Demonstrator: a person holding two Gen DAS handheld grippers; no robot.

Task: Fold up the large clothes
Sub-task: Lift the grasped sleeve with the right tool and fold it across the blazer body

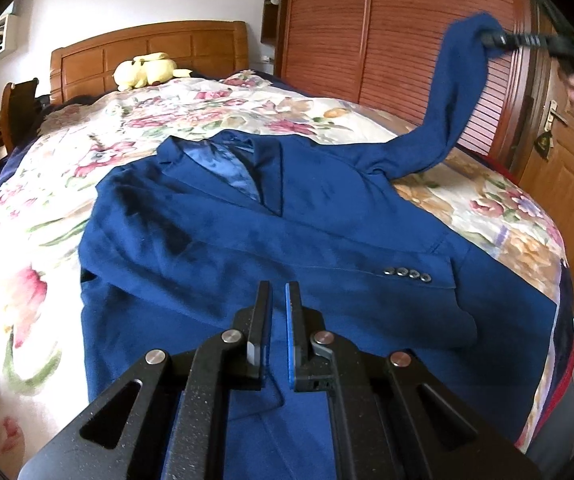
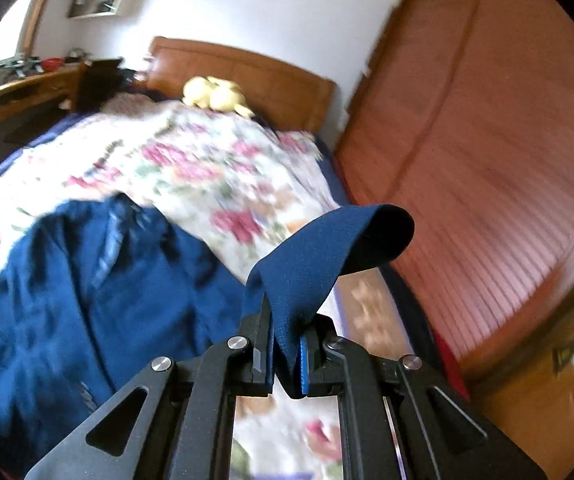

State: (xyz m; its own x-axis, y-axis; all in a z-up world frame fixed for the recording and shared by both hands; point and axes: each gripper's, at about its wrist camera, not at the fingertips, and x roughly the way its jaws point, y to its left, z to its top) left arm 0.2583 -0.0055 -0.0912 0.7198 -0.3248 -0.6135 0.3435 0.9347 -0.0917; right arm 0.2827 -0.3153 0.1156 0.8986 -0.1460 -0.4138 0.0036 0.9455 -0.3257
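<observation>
A dark blue suit jacket (image 1: 271, 224) lies front up on the floral bed, collar toward the headboard. One sleeve with several buttons (image 1: 407, 274) lies folded across its front. My left gripper (image 1: 279, 292) hovers over the jacket's lower part with a narrow gap between its jaws and nothing in them. My right gripper (image 2: 285, 320) is shut on the cuff of the other sleeve (image 2: 327, 248) and holds it high above the bed's right side. That raised sleeve (image 1: 459, 92) and the right gripper (image 1: 491, 40) also show in the left wrist view.
The floral bedspread (image 1: 47, 216) covers the bed. A yellow plush toy (image 1: 147, 70) lies by the wooden headboard (image 1: 147, 48). A wooden wardrobe (image 1: 387, 28) and a door (image 1: 555, 184) stand right of the bed. A desk (image 2: 19, 92) stands at the left.
</observation>
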